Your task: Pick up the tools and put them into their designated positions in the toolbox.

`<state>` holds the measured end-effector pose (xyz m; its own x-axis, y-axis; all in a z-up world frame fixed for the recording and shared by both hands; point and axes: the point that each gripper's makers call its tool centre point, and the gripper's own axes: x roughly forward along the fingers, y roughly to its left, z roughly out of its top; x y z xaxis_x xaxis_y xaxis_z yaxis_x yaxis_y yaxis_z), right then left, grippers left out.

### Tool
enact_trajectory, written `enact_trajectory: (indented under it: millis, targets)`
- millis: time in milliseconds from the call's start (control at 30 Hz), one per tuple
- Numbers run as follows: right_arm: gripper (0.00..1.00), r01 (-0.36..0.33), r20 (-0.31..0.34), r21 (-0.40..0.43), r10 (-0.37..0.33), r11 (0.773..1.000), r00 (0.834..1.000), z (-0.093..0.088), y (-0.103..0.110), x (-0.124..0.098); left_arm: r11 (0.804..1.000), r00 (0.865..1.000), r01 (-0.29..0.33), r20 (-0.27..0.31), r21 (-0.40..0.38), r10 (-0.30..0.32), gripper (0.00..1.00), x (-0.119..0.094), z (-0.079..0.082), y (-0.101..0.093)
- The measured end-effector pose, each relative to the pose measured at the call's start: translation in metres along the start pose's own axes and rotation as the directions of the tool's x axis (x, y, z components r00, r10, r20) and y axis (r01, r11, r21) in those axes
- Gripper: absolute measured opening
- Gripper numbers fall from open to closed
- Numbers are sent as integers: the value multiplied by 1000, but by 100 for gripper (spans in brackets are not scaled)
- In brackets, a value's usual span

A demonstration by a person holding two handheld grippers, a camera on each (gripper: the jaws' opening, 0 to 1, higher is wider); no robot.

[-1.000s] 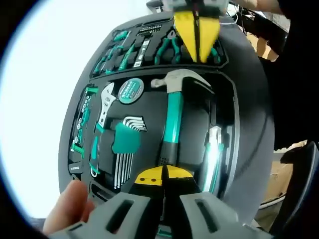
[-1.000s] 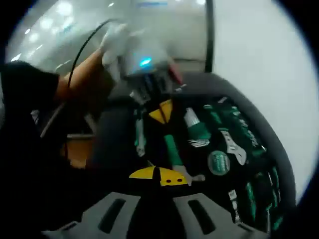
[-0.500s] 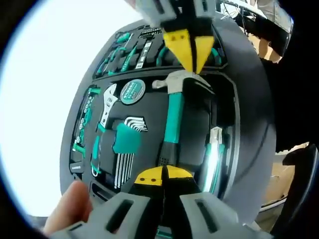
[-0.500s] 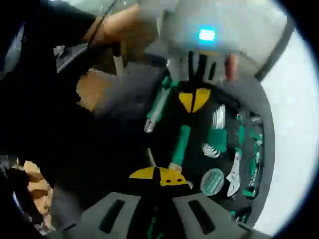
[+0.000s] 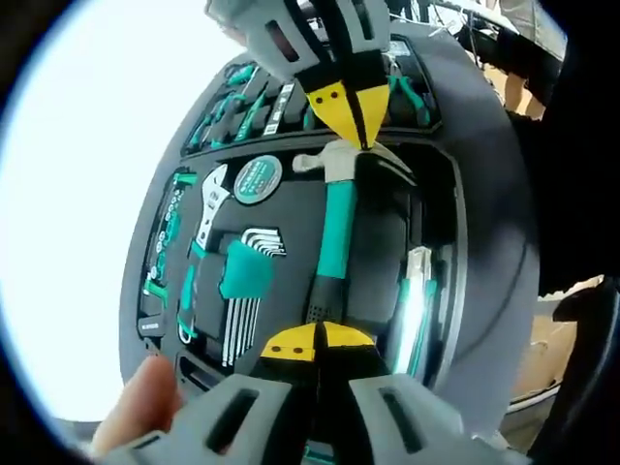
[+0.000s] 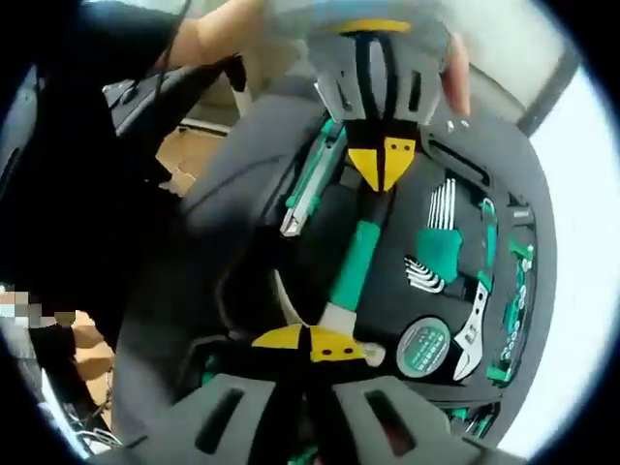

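**A:** What does your left gripper view give you?

**B:** Your left gripper (image 5: 317, 347) sits low in the view, its yellow-tipped fingers (image 5: 289, 343) clenched on the black butt of the hammer (image 5: 335, 231). The hammer lies along the middle of the toolbox (image 5: 484, 223), green handle running up to the steel head at the far end. Your right gripper (image 5: 351, 108) comes in from the top, fingers pressed together right at the hammer head. Left of the hammer you have the hex key set (image 5: 244, 291) in its green holder, the adjustable wrench (image 5: 205, 208) and the round tape measure (image 5: 255, 177). Right of it lies the utility knife (image 5: 415, 300). Pliers (image 5: 412, 97) and screwdrivers (image 5: 228, 107) fill the far row. Your hand (image 5: 140, 407) shows at the lower left.

**A:** And your right gripper view?

**B:** Same scene from the other end. Your right gripper (image 6: 310, 341) has its fingers (image 6: 278, 338) drawn together at the hammer (image 6: 356, 266) head; whether they actually pinch it, I cannot tell. Your left gripper (image 6: 382, 163) comes down from the top, clamped on the handle's end. The utility knife (image 6: 308, 189) lies left of the handle; the hex key set (image 6: 438, 237), the adjustable wrench (image 6: 474, 329) and the tape measure (image 6: 422, 347) lie to its right, all seated in the toolbox (image 6: 223, 194).
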<state>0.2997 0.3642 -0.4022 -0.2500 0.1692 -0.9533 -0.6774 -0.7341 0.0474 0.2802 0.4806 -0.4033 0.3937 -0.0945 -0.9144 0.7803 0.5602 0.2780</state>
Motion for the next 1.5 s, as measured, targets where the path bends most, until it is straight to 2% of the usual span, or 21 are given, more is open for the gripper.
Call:
enact_trajectory:
  millis: [33,67,167,300,367,400,500,567,700,767,800,867,967,1067,1167,1200,1300,1333,1367,1433,1500]
  targets:
    - [0,-78,-34,-65,75,995,997,-9,18,30,998,1000,-6,8,60,6,0,6,2,1]
    - [0,-99,112,-103,111,990,988,21,29,47,999,1000,-15,-24,48,16,0,1,-2,1]
    - [0,-3,106,-241,29,971,994,29,33,50,1000,999,-26,38,-7,26,0,-1,-4,4]
    - [0,-34,285,145,-9,989,958,39,2,-16,999,993,-28,118,-15,30,0,-1,-5,5]
    - [0,91,343,215,-163,972,925,40,-28,-65,999,986,-28,161,-36,34,0,-2,-5,7]
    - [0,223,340,175,-272,959,900,37,-40,-80,998,981,-33,188,-54,42,0,-3,-5,9]
    - [7,300,433,264,-391,917,813,36,-38,-106,987,953,-101,273,-125,132,5,-8,-9,24]
    - [10,370,540,339,-501,865,676,30,-34,-132,964,931,-162,291,-212,221,5,-12,-21,36]
    - [11,311,635,601,-676,736,373,-18,-21,-168,853,809,-217,401,-475,429,9,-30,-26,52]
    - [13,306,605,709,-771,635,198,-59,-8,-182,765,719,-264,409,-587,562,19,-45,-36,64]
    - [14,285,581,750,-800,597,147,-76,1,-182,703,655,-262,414,-661,633,26,-55,-41,70]
    - [15,283,546,788,-833,546,89,-100,21,-178,550,483,-165,419,-819,769,35,-81,-51,80]
    - [17,306,481,830,-876,466,27,-127,42,-175,419,302,-105,373,-902,877,37,-102,-67,83]
    - [20,362,373,868,-927,340,-23,-161,60,-174,371,257,-160,324,-915,910,37,-99,-82,80]
    - [23,263,278,931,-959,254,-55,-195,75,-172,316,271,-97,280,-944,921,37,-87,-98,77]
    - [23,233,245,948,-965,218,-96,-209,84,-176,313,273,-51,288,-948,918,37,-84,-99,73]
    - [20,123,178,980,-970,159,-164,-239,101,-181,287,217,15,284,-958,934,36,-80,-108,67]
    - [20,81,172,984,-969,160,-178,-246,106,-180,279,225,97,294,-955,929,35,-76,-111,67]
    - [20,48,165,986,-967,159,-192,-252,110,-179,266,265,143,295,-953,918,35,-74,-113,67]
    - [20,16,138,990,-965,138,-223,-267,116,-174,275,136,168,298,-947,945,36,-93,-120,73]
    - [20,0,111,993,-966,114,-234,-280,120,-164,262,160,240,304,-935,939,37,-89,-127,72]
